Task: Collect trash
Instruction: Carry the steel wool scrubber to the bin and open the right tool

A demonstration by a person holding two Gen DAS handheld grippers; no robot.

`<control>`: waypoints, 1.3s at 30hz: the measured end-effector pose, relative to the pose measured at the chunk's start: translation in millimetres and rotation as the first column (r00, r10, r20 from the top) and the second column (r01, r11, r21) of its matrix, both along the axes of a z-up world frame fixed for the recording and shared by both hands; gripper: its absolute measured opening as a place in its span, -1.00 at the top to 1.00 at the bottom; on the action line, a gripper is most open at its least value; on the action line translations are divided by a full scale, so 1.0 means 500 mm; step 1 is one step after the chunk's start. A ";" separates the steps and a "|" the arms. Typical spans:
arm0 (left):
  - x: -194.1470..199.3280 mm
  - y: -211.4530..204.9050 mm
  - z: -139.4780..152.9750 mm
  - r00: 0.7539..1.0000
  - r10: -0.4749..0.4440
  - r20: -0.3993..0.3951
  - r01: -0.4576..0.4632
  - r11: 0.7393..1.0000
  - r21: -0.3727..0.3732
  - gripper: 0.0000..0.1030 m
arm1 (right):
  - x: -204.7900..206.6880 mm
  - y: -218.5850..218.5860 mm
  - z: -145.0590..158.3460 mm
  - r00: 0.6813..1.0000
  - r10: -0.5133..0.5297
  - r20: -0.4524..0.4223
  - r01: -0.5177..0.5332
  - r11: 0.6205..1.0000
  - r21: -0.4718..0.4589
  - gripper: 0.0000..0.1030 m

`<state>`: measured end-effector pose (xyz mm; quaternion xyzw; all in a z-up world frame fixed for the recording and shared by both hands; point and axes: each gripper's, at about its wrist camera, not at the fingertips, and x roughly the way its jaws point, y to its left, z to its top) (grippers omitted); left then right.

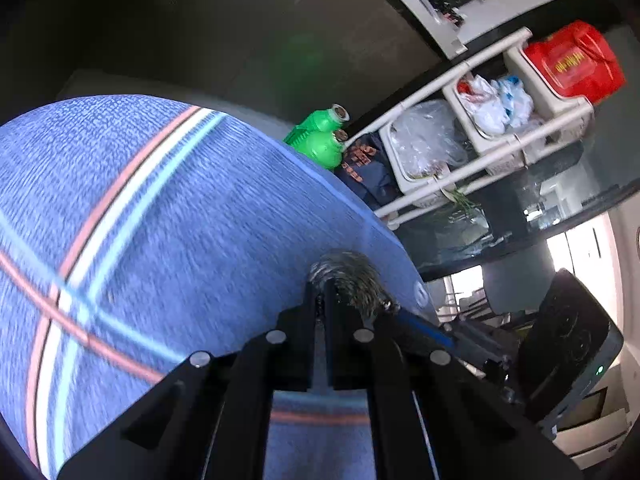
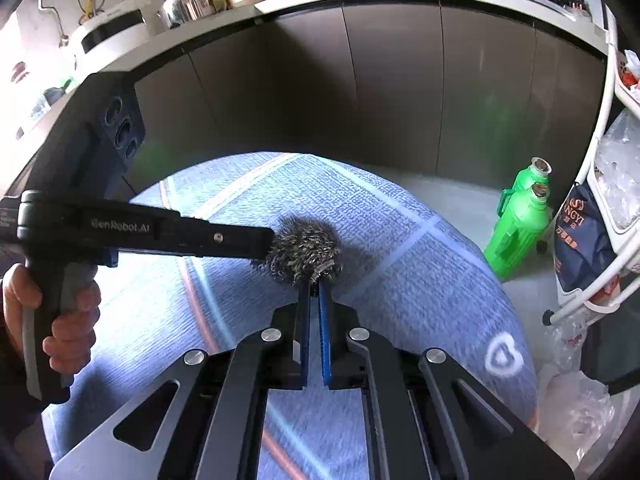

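Dark cabinet fronts [image 2: 400, 88] curve across the upper part of the right wrist view, behind a round tabletop covered in blue woven cloth with pink and white stripes [image 2: 400, 240]. One grey steel-wool scouring ball [image 2: 304, 252] lies at the frame's centre, on the cloth. Both jaws are closed on it: the left gripper [image 2: 269, 243] from the left, the right gripper [image 2: 315, 286] from below. Two green plastic bottles [image 2: 520, 224] stand at right, beside one white rack [image 1: 480, 112] with three bins.
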<state>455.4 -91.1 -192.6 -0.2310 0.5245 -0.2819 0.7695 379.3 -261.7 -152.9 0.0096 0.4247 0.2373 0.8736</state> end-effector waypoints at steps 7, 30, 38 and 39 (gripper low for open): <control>-0.122 -0.051 0.087 0.994 -0.086 0.060 0.087 0.996 -0.010 0.89 | -0.159 -0.068 0.074 0.998 -0.023 0.058 0.020 0.998 0.058 0.92; -0.467 -0.523 0.081 0.889 -0.457 0.035 0.442 0.875 0.198 -0.32 | -0.559 -0.508 -0.004 0.922 -0.387 -0.024 0.388 0.918 0.086 0.71; -0.444 -0.462 0.091 0.940 -0.332 0.080 0.307 0.924 0.226 -0.83 | -0.574 -0.569 -0.071 0.874 -0.484 -0.038 0.486 0.870 0.080 -0.54; -0.447 -0.451 0.100 0.942 -0.318 0.102 0.288 0.928 0.234 -0.89 | -0.583 -0.572 -0.067 0.870 -0.492 -0.026 0.492 0.867 0.080 -0.71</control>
